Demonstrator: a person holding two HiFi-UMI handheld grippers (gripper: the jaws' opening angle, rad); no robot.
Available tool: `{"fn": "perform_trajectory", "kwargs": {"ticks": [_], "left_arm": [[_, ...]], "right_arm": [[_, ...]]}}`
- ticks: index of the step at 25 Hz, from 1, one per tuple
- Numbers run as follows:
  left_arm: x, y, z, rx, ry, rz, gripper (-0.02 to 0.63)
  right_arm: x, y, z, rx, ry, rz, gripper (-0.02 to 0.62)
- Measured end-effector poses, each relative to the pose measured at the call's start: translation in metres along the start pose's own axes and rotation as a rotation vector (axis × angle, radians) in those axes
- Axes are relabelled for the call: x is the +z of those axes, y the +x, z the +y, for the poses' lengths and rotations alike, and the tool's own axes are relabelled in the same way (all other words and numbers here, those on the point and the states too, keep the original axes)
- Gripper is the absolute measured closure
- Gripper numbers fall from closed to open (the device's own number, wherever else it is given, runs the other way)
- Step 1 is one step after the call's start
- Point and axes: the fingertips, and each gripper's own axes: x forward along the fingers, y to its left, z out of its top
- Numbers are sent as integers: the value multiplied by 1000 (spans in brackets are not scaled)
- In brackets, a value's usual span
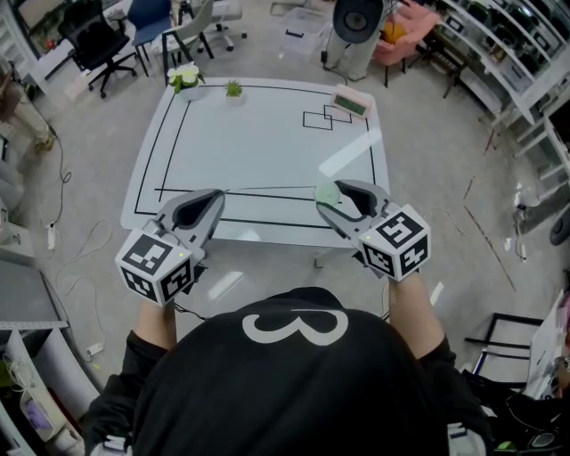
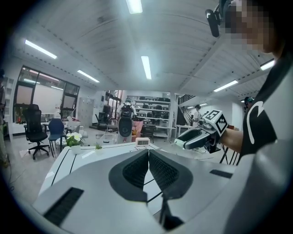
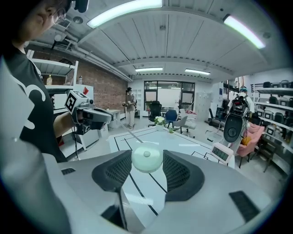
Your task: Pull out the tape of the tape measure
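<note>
A round pale green tape measure (image 1: pixel 327 193) sits between the pads of my right gripper (image 1: pixel 336 199), which is shut on it above the table's near edge. In the right gripper view the tape measure (image 3: pixel 147 156) fills the gap between the jaws. A thin tape (image 1: pixel 267 188) runs level from it to my left gripper (image 1: pixel 218 194), which is shut on the tape's end. From the right gripper's camera the tape (image 3: pixel 132 135) stretches toward the left gripper (image 3: pixel 97 117). The left gripper (image 2: pixel 148 157) has its jaws pressed together, and across from it the right gripper (image 2: pixel 198 137) carries the tape measure (image 2: pixel 179 143).
Below lies a white table (image 1: pixel 267 134) marked with black lines. At its far edge stand a pot of white flowers (image 1: pixel 185 76), a small green plant (image 1: pixel 233 88) and a pink digital clock (image 1: pixel 350 102). Office chairs (image 1: pixel 96 40) and a standing fan (image 1: pixel 356 18) are beyond it.
</note>
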Motion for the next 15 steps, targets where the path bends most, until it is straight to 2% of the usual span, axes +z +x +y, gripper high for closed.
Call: {"fn": "perform_trajectory", "kwargs": {"ticks": [15], "left_arm": [[-5,-10,36,89,-44,-8,600]], "right_arm": [[-7,-4,-24,-56,17,7,373]]}}
